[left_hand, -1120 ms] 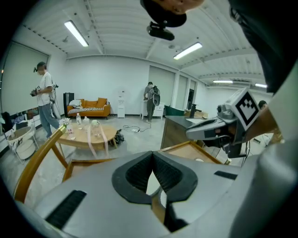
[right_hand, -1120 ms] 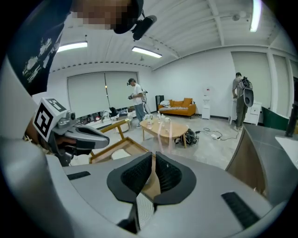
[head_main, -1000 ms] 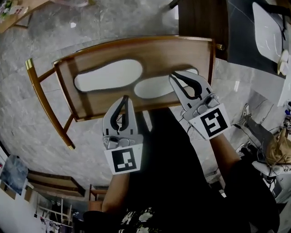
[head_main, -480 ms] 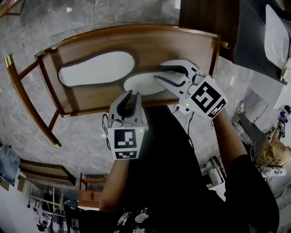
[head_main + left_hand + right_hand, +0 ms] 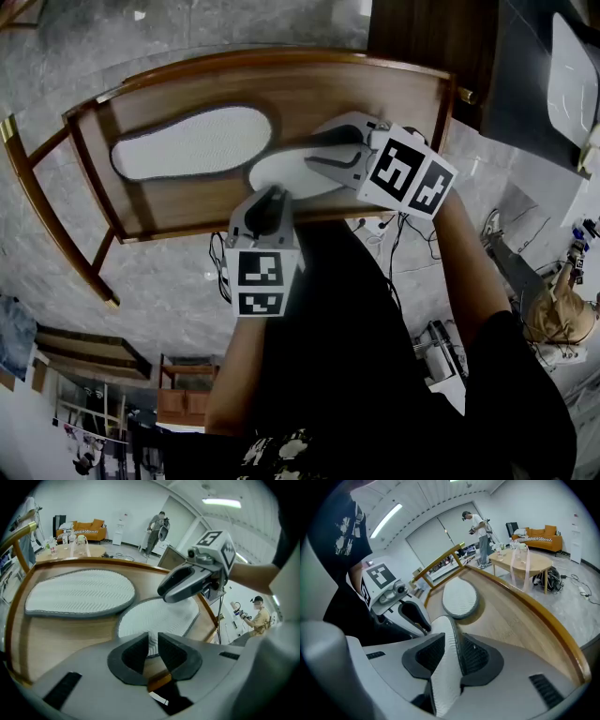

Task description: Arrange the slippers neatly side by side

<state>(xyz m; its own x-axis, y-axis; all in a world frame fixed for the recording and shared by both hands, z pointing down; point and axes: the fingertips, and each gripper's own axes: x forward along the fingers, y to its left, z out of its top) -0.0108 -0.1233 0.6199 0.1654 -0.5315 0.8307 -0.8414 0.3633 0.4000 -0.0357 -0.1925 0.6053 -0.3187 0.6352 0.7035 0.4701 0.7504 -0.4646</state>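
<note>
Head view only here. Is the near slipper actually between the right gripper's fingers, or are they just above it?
Observer: Between. The right gripper view shows the near slipper standing on edge between the fingers of the right gripper. They have just been opening, and I see no firm pinch yet.
Operator: Left gripper?
Observer: The left gripper view shows the fingers of the left gripper a narrow gap apart, having just been opening. The near slipper's end shows in that gap at the tips, not gripped.

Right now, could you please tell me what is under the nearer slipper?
Only the wooden bench top shows around the nearer slipper, which lies on it, ribbed white face up. Its underside and the wood directly beneath are covered.
</note>
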